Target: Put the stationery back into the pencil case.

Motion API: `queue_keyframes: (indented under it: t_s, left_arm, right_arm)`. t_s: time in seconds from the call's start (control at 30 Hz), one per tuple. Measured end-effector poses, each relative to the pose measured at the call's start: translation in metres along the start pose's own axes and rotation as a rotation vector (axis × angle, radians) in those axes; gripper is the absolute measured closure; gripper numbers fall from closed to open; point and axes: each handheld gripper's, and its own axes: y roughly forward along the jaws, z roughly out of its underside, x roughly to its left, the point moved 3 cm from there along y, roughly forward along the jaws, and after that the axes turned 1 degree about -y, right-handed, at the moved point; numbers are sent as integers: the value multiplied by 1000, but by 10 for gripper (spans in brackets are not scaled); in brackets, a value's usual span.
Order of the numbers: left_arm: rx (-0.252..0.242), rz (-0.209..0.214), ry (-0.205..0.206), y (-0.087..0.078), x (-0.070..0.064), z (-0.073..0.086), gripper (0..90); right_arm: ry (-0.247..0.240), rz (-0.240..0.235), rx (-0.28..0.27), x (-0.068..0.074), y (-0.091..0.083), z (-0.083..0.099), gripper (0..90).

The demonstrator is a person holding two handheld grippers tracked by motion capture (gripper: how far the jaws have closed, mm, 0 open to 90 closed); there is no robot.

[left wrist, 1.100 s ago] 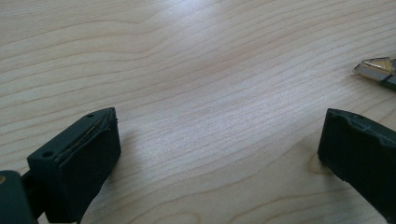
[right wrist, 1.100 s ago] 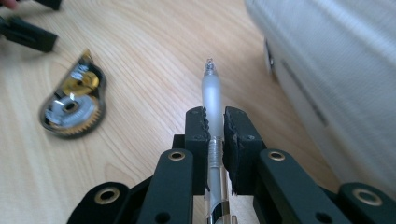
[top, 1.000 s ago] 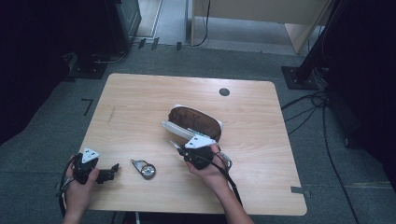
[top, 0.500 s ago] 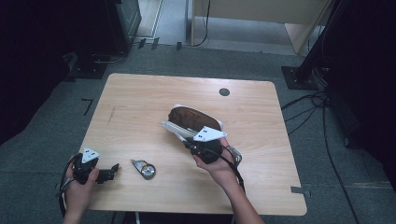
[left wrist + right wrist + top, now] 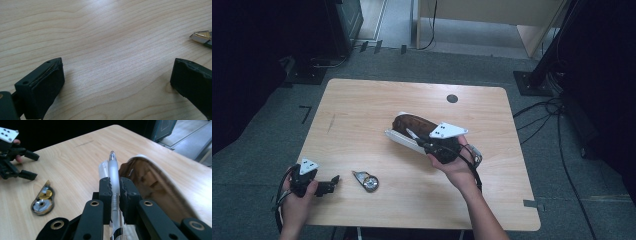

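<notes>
While my right gripper (image 5: 114,185) clamps the pen (image 5: 113,173) above the pencil case (image 5: 152,187), left gripper (image 5: 117,82) idles, jaws apart; next: lower pen tip into opening beside jaws.

No legible text, label, brand, number or sign in any view. Pen (image 5: 113,173): frosted barrel, no readable print. Correction tape dispenser (image 5: 42,201), left of pen: casing shows no readable marking. Pencil case (image 5: 152,187), right of pen: no readable label. Grey plate on right gripper (image 5: 419,144): holes only, no characters. Desk (image 5: 362,115) surface: wood grain, dark round cap at far edge, no lettering.
</notes>
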Motion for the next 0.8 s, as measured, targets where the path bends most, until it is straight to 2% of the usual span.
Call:
queue_keyframes:
  t_s: [0.2,0.4,0.8]
  left_arm:
    - [0,0,0,0,0,0,0]
    - [-2,0,0,0,0,0,0]
    - [-1,0,0,0,0,0,0]
  right_arm:
    - [0,18,-13,-15,-4,-10,806]
    - [6,6,-16,-28,3,-15,806]
    - [14,-15,43,-50,45,-4,806]
